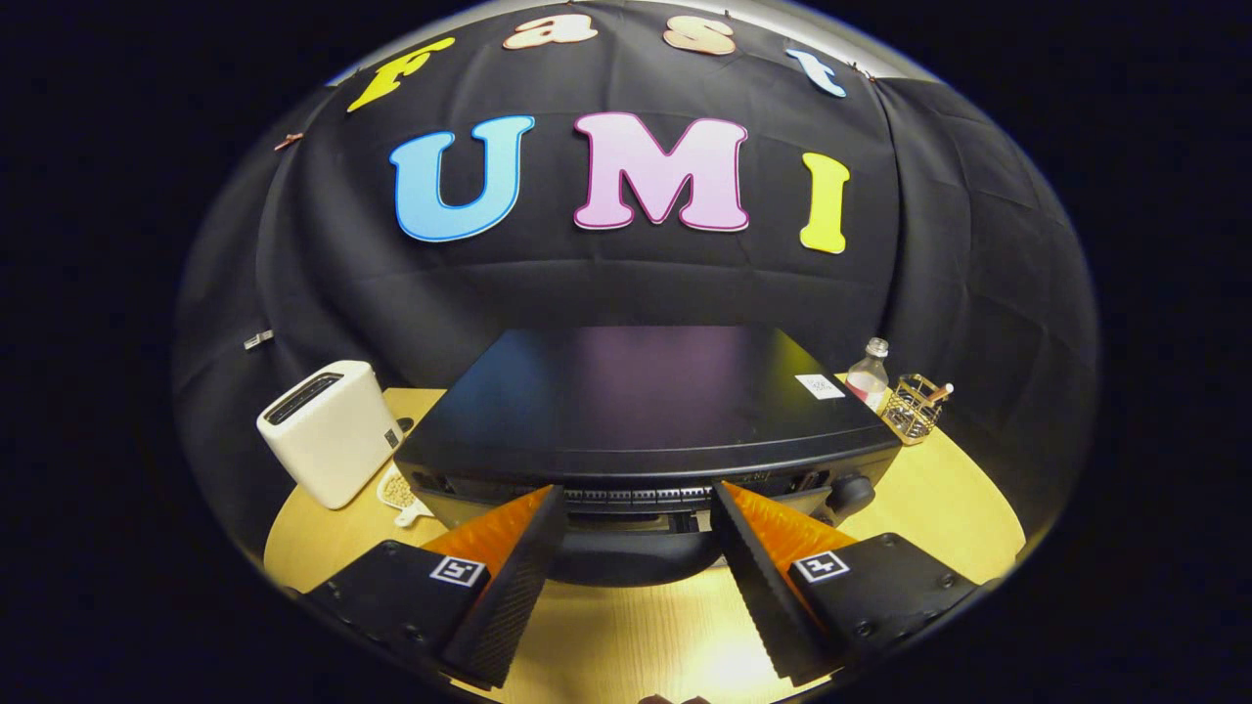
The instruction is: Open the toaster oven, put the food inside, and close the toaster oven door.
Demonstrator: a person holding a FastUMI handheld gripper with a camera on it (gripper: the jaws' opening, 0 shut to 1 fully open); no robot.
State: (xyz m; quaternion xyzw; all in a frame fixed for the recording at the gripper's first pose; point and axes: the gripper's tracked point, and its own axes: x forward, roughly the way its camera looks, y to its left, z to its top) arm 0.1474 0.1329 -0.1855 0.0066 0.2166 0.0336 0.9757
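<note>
The gripper [636, 499] sits at the bottom centre of the frame with its two fingers spread wide apart, nothing held between them. Each finger [509, 587] is black with a ribbed inner face and an orange wedge behind it, and each carries a small square marker on its base. The fingertips reach up to the front edge of the toaster oven [636, 411], which fills the centre of the frame; whether they touch it cannot be told. Between the fingers lies the upper front of the oven, with a vented strip and a dark rounded handle-like bar [631, 562] below it. The oven is seen from above, its flat black top glossy, with a small white label [820, 386] near its right rear corner. A round black knob [849, 489] shows at the oven's right front, just beyond the right finger.

The oven stands on a light wooden tabletop [939, 508]. At left of the frame, beside the oven, a white slot toaster [328, 430] stands tilted in view, with a small white spoon-shaped dish [401, 494] lying just beside its base. At right, behind the oven's corner, stand a clear bottle [868, 372] with pink contents and a gold wire holder [915, 406], close together.
</note>
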